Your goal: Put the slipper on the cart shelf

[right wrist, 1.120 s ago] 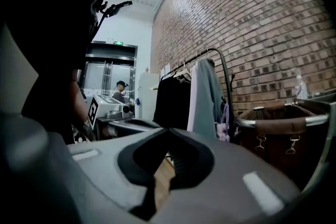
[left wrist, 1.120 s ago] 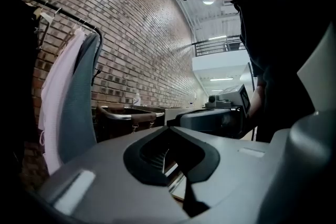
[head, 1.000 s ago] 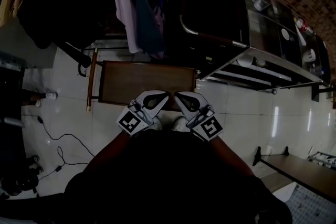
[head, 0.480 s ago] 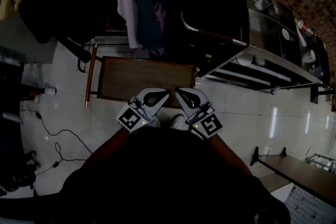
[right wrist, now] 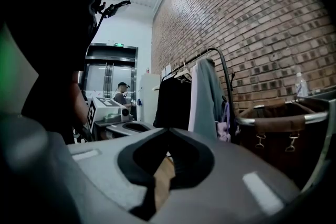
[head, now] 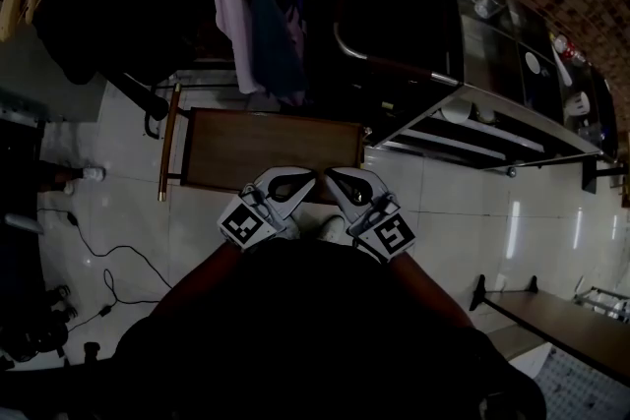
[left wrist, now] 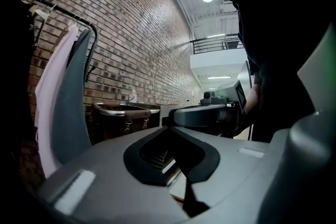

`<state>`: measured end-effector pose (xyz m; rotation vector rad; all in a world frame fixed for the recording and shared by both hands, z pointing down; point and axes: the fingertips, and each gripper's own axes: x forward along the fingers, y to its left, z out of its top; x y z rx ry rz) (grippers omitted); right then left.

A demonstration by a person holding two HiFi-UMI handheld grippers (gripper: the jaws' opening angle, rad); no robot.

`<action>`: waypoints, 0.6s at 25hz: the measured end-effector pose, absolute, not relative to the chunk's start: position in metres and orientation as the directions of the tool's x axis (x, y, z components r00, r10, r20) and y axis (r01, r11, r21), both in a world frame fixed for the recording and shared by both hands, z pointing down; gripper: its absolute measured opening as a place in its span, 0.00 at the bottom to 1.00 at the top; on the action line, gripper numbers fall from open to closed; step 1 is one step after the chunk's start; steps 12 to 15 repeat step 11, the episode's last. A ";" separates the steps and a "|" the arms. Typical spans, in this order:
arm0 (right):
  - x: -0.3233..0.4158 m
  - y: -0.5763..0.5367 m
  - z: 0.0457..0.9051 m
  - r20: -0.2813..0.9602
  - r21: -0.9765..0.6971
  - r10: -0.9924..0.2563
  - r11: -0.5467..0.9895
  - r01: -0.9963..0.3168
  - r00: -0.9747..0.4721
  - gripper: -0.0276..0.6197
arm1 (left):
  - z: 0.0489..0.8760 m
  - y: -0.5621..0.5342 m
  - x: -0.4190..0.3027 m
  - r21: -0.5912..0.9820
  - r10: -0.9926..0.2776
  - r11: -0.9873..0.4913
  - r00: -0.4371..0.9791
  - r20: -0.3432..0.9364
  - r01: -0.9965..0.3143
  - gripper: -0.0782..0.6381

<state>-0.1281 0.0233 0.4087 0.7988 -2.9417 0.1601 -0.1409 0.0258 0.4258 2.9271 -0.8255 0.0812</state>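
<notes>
Nothing of the task looks done yet. The left gripper and the right gripper are held level, close in front of the person's body, tips nearly touching each other. In each gripper view the fingers are pressed together with nothing between them. The brown wooden cart shelf lies just beyond the tips, low over the tiled floor, and nothing shows on its board. No slipper can be told for sure in this dim light. The likeliest candidate is a pale shape on the floor right under the grippers, though it could be the person's own foot. By my reading, finding, gripping, lifting and placing all remain
</notes>
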 end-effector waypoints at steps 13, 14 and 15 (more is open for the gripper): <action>-0.128 0.026 0.407 0.112 -0.070 -0.484 0.867 -0.493 -0.868 0.04 | 0.424 0.026 -0.133 0.063 -0.512 -0.854 0.855 0.079 -0.517 0.11; -0.128 0.026 0.407 0.112 -0.070 -0.484 0.867 -0.493 -0.868 0.04 | 0.424 0.026 -0.133 0.063 -0.512 -0.854 0.855 0.079 -0.517 0.11; -0.128 0.026 0.407 0.112 -0.070 -0.484 0.867 -0.493 -0.868 0.04 | 0.424 0.026 -0.133 0.063 -0.512 -0.854 0.855 0.079 -0.517 0.11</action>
